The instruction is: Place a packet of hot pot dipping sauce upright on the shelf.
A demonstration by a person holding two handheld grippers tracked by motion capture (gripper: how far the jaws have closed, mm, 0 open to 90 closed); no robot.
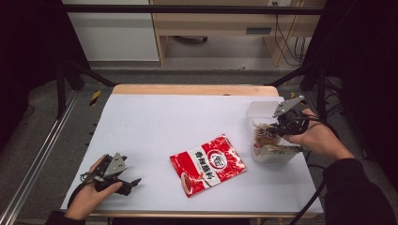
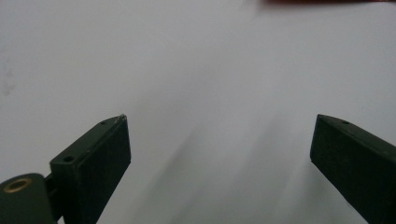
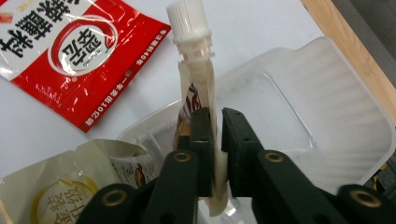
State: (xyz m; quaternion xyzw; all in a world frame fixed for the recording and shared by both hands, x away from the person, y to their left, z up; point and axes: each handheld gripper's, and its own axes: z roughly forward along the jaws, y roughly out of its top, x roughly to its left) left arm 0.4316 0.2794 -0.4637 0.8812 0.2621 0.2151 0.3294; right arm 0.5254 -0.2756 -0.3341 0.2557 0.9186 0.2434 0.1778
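While pinching the spout pouch (image 3: 196, 79) upright over the clear tub (image 3: 327, 93), gripped only a thin fold with the right gripper (image 3: 215, 121). Could have slipped loose, landed crooked on the beige pouch (image 3: 70, 186) inside, or toppled over the rim toward the red packet (image 3: 79, 60). Kept the left gripper (image 2: 219, 140) spread, empty, above the counter (image 2: 187, 70). Could not make out the pouch's lower end behind the jaws.
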